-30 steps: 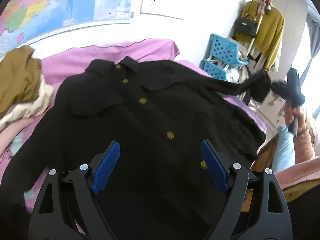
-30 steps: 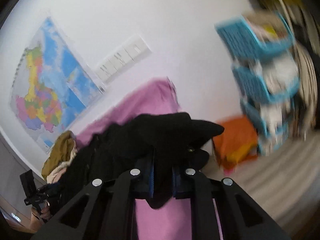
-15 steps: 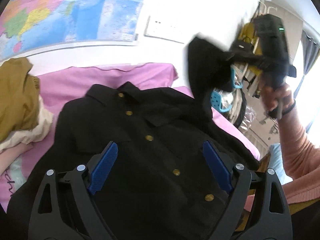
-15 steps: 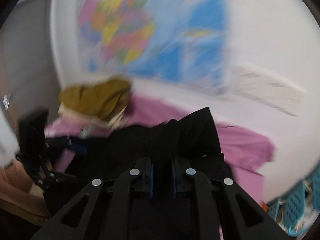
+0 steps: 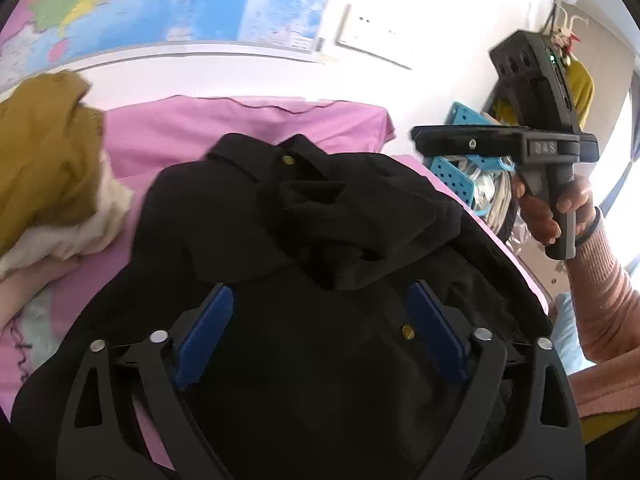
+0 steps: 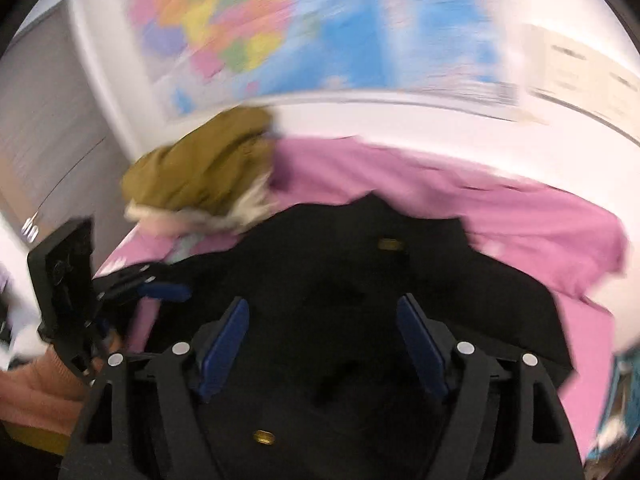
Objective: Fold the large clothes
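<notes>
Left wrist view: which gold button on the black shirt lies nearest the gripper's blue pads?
The lower button, beside the right pad; the other button sits at the collar.

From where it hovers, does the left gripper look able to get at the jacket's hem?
Probably yes. The left gripper hangs over the jacket with jaws opening and nothing between them; the right gripper is off to the side.
</notes>
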A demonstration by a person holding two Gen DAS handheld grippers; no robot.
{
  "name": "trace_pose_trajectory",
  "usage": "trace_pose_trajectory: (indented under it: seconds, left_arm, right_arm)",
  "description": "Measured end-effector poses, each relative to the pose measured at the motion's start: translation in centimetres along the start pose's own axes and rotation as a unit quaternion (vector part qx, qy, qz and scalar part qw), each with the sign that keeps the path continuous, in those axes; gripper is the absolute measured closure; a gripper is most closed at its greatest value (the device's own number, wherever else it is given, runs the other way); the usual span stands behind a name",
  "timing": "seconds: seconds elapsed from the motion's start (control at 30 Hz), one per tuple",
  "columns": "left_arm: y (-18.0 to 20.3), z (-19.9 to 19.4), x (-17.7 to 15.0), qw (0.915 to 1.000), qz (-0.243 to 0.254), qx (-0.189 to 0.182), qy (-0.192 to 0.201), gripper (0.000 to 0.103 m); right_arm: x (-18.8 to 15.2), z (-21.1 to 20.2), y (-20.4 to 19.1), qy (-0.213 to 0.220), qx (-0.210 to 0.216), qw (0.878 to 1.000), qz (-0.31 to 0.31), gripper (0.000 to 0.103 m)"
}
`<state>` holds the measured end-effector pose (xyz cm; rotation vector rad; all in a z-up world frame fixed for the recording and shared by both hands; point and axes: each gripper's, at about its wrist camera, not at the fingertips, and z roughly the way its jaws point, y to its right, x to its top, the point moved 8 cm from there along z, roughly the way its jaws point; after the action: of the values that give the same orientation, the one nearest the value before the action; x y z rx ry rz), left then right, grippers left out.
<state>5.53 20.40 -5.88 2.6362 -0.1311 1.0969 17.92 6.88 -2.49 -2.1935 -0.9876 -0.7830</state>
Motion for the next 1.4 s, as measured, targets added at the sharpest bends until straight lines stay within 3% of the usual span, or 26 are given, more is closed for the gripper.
trace_pose_trajectory:
  seconds: [0.1,0.23,0.37,0.43,0.5,0.53,0.6,0.7,0.73,0.8,0.93,1.03,1.07,1.2,1.27,1.33,1.4]
  left_arm:
    - [2.1,1.8,0.7,0.9991,0.039,0.004,-0.013,0.009]
    - [4.8,4.6,2.3,0.9925,0.108,0.056,-0.012,0.006]
    - [6.4,8.3,2.8,0.9826,0.161,0.087,-0.033,0.006]
    - [6.0,9.3,3.4,0.9754,0.175,0.131,-0.027,0.016]
    - [4.7,9.6,4.1,0.9805,0.140,0.136,-0.026,0.046]
    - [3.4,9.2,4.5,0.9889,0.088,0.117,-0.025,0.054]
    - [0.8,7.8,4.9,0.9950,0.012,0.098,-0.013,0.070]
    - [-2.9,5.1,4.7,0.9929,-0.070,0.095,0.011,0.071]
    - [-4.4,4.1,4.2,0.9901,-0.104,0.093,0.017,0.070]
    - [-6.4,3.0,2.9,0.9859,-0.139,0.091,0.013,0.065]
    - [-8.6,1.8,0.6,0.9813,-0.176,0.078,0.000,0.046]
    - [-7.9,2.1,0.3,0.9855,-0.163,0.046,-0.012,0.027]
    - [-7.7,2.4,0.3,0.9866,-0.158,0.038,-0.014,0.016]
    - [-6.5,3.8,0.6,0.9892,-0.143,0.019,-0.027,0.009]
    - [-6.4,4.3,0.6,0.9892,-0.143,0.014,-0.028,0.008]
    - [-6.7,4.6,0.7,0.9886,-0.145,0.025,-0.031,0.010]
    - [-7.2,4.9,0.5,0.9870,-0.150,0.043,-0.038,0.033]
  right_arm:
    - [-2.5,-1.9,6.0,0.008,-0.025,0.995,0.093,0.028]
    - [-7.3,-3.1,12.9,-0.001,-0.073,0.980,0.187,0.027]
    - [-11.3,-2.8,16.6,-0.012,-0.059,0.965,0.257,0.022]
    - [-12.0,-2.1,16.9,-0.013,-0.047,0.961,0.272,0.022]
    - [-12.0,-1.0,17.2,-0.008,-0.018,0.958,0.287,0.022]
    - [-11.9,-0.5,17.2,-0.008,-0.012,0.957,0.291,0.022]
    - [-11.5,0.6,17.1,-0.008,0.007,0.957,0.292,0.023]
    - [-11.0,1.5,16.3,-0.015,0.033,0.960,0.278,0.044]
    - [-11.1,1.5,16.2,-0.015,0.023,0.963,0.270,0.064]
    - [-11.2,1.4,15.8,-0.011,0.021,0.967,0.254,0.091]
    - [-10.3,-0.9,15.9,0.029,-0.002,0.969,0.244,0.097]
    - [-9.2,-3.3,16.7,0.061,-0.031,0.969,0.237,0.097]
    - [-8.8,-4.1,16.9,0.070,-0.035,0.968,0.237,0.097]
    - [-8.4,-3.7,17.0,0.046,-0.049,0.973,0.219,0.096]
    - [-9.0,-2.2,17.3,0.021,-0.031,0.972,0.234,0.089]
    - [-9.9,-1.0,17.8,-0.001,-0.022,0.966,0.257,0.063]
    - [-10.4,-0.3,17.8,-0.004,-0.016,0.965,0.260,0.052]
